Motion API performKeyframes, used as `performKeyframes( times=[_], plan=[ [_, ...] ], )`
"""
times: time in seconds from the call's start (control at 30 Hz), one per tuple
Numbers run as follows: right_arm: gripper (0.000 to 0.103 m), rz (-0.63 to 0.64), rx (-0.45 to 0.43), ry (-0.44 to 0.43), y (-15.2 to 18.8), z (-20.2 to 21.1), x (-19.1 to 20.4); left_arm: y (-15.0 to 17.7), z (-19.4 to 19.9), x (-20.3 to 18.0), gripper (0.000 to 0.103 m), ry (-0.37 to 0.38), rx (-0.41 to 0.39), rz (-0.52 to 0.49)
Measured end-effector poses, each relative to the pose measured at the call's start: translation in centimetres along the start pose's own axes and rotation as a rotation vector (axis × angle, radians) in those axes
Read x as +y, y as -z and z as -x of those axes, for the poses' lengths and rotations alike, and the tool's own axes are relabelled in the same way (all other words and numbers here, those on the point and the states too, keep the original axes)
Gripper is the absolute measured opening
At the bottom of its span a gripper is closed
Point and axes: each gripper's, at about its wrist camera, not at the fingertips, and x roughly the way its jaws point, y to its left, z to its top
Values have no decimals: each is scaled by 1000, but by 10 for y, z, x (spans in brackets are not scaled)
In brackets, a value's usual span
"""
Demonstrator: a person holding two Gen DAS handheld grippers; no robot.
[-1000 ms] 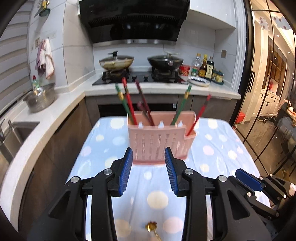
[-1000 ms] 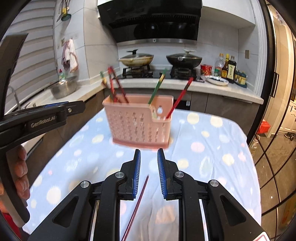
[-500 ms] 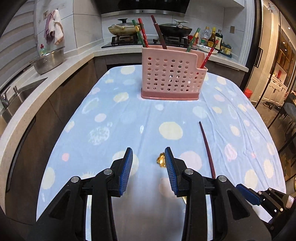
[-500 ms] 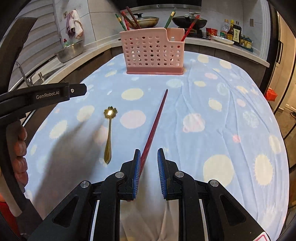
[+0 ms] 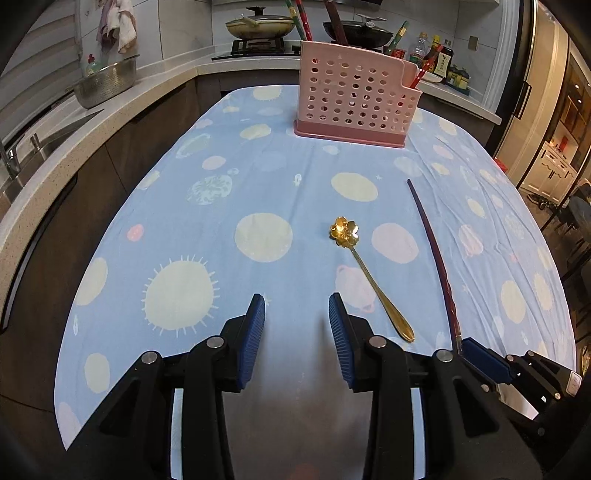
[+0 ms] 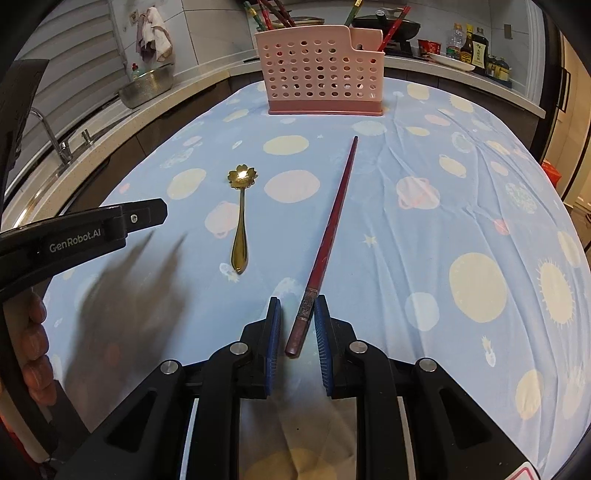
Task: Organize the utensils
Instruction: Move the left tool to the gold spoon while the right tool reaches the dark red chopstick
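Note:
A pink perforated utensil holder (image 5: 356,98) (image 6: 323,70) stands at the far end of the table with several chopsticks in it. A dark red chopstick (image 6: 328,236) (image 5: 436,258) lies on the blue cloth. Its near end sits between the open fingers of my right gripper (image 6: 297,321), with gaps on both sides. A gold flower-headed spoon (image 5: 364,269) (image 6: 241,218) lies left of the chopstick. My left gripper (image 5: 296,317) is open and empty, just left of the spoon's handle.
The table is covered by a blue cloth with pale dots (image 5: 258,236). A kitchen counter with a metal colander (image 5: 105,81), a sink (image 6: 55,144), a stove with pans (image 5: 262,29) and sauce bottles (image 6: 476,48) runs along the left and back.
Both grippers have pulled back from the holder and dropped low over the near table. The chopstick's near end now lies between my right gripper's fingers. The spoon is now right of my left gripper.

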Motion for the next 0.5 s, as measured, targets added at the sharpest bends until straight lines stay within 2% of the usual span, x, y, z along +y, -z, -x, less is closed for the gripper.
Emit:
performKeyframes(
  times=[0.2,0.5],
  plan=[
    [15,10,-11,16,2,0,-2,5,2,-6,45,12,2,-8],
    [7,-18,-16,43,7,6,-19,8,-4,-30,51,78,22,-29]
  ],
)
